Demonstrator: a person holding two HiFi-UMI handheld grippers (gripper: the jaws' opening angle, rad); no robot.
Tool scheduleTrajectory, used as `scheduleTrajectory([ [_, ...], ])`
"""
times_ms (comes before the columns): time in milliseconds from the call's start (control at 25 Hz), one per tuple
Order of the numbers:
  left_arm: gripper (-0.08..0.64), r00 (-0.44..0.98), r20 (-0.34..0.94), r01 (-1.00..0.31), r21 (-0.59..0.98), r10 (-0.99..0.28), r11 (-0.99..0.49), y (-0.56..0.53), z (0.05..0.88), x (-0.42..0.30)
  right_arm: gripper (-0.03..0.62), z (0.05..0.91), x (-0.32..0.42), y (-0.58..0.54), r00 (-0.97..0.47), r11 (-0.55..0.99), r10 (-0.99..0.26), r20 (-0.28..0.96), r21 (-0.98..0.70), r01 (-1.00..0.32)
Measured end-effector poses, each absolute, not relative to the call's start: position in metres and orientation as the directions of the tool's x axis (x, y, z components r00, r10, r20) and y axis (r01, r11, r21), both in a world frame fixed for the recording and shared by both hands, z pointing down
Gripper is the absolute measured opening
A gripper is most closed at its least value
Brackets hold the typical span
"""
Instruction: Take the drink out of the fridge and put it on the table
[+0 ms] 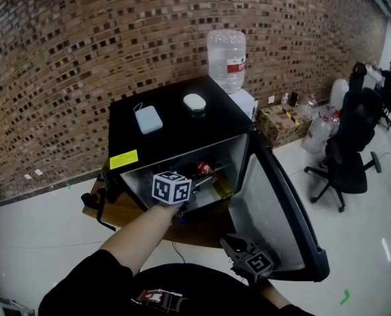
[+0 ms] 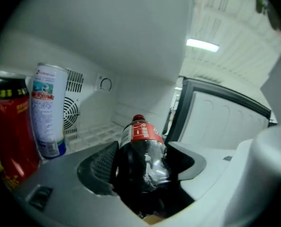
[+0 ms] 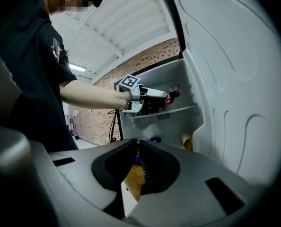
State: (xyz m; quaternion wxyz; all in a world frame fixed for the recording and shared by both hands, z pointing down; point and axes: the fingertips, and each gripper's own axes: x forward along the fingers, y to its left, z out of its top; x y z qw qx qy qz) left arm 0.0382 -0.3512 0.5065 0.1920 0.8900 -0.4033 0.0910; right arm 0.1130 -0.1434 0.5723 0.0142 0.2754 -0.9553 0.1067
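**Bottle gripped inside the fridge**

Head view: the left arm reaches straight into the open fridge (image 1: 176, 114), with the left gripper (image 1: 190, 201) inside; the right gripper (image 1: 235, 244) hangs low by the door (image 1: 281, 203). Only the left gripper view shows its pads clamped on the cola bottle (image 2: 147, 148) (a white can (image 2: 48, 110) stands to the left). Right gripper view: jaws together, empty, facing the fridge shelf (image 3: 164, 112).

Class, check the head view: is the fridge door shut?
No, the fridge door stands swung wide open, its white inner side facing the camera.
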Motion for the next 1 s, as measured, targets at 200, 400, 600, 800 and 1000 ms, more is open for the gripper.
scheduleTrajectory([
  [200,0.319,0.758,0.193,-0.651,0.27,-0.622,-0.709,-0.317,0.503,0.051,0.035,0.574,0.109,-0.15,-0.846,0.823,-0.525,0.089,-0.199,-0.532],
  [400,0.319,0.814,0.122,-0.575,0.314,-0.568,-0.756,-0.294,0.52,0.056,0.035,0.577,0.102,-0.158,-0.844,0.817,-0.53,0.085,-0.215,-0.535],
  [600,0.319,0.863,0.056,-0.483,0.384,-0.503,-0.787,-0.271,0.541,0.062,0.035,0.576,0.103,-0.168,-0.831,0.794,-0.549,0.092,-0.254,-0.553],
  [800,0.319,0.898,0.031,-0.409,0.427,-0.439,-0.806,-0.255,0.565,0.063,0.036,0.575,0.102,-0.184,-0.816,0.766,-0.574,0.067,-0.309,-0.564],
  [1000,0.319,0.931,0.074,-0.354,0.435,-0.358,-0.828,-0.233,0.601,0.066,0.102,0.58,0.111,-0.215,-0.77,0.693,-0.638,0.014,-0.426,-0.582],
])
